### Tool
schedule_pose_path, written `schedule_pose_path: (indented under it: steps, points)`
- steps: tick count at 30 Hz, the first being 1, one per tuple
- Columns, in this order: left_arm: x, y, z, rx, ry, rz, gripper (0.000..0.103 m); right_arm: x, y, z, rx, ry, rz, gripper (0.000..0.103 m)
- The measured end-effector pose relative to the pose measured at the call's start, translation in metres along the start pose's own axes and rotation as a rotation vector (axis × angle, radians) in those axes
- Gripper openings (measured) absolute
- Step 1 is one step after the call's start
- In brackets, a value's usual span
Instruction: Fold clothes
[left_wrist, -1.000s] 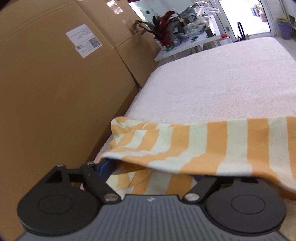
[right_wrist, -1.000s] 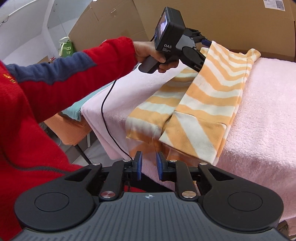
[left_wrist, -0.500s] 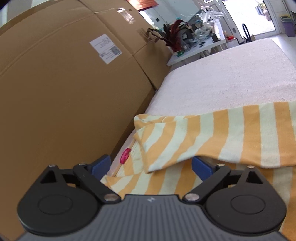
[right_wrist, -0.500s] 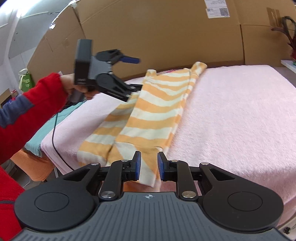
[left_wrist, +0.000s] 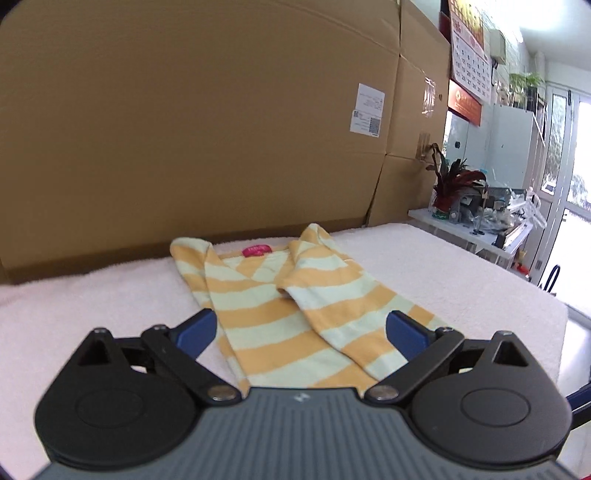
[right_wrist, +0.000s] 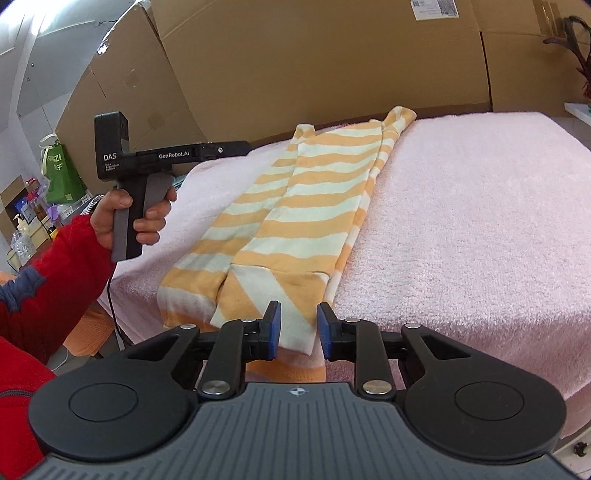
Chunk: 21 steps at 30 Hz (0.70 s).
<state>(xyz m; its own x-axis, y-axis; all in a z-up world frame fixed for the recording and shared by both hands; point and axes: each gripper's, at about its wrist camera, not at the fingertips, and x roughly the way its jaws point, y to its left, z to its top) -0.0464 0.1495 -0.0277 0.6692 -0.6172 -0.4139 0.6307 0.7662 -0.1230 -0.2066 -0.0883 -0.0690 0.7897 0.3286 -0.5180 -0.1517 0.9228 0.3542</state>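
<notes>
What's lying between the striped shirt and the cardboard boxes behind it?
Only bare pink towel separates the striped shirt from the cardboard boxes, seen in the left wrist view.

"DAS" and "GenRobot.AI" on the left tool (right_wrist: 236, 147), date numbers on the wall calendar (left_wrist: 471, 55)

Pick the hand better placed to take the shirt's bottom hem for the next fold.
Right, probably. The right gripper sits at the hem of the shirt, part-open jaws framing its edge. The left gripper, jaws just opened wide and empty, is held off to the side.
</notes>
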Motion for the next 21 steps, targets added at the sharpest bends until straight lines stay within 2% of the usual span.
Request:
schedule_pose_path:
  steps: [2, 13, 14, 15, 16, 19, 21]
  points:
    - [0.002, -0.007, -0.005, -0.036, 0.004, 0.006, 0.101, 0.001, 0.001, 0.0, 0.002, 0.003, 0.014, 0.024]
    - [0.014, -0.034, -0.017, -0.094, 0.026, 0.208, 0.102, 0.007, -0.003, -0.007, 0.028, 0.013, -0.018, 0.025]
    - [0.014, -0.035, -0.018, -0.094, 0.03, 0.216, 0.102, 0.006, -0.001, -0.007, 0.014, 0.002, -0.017, 0.021]
    - [0.015, -0.037, -0.019, -0.094, 0.033, 0.219, 0.102, 0.004, 0.0, -0.007, 0.0, -0.01, -0.017, 0.008]
    - [0.015, -0.037, -0.02, -0.094, 0.038, 0.221, 0.102, 0.003, 0.002, -0.007, -0.014, -0.022, -0.016, 0.005]
    - [0.015, -0.038, -0.024, -0.1, 0.049, 0.227, 0.102, 0.002, 0.004, -0.006, -0.037, -0.023, -0.005, 0.005]
    - [0.014, -0.037, -0.026, -0.106, 0.055, 0.229, 0.102, 0.008, -0.001, -0.007, 0.002, -0.003, -0.001, 0.007]
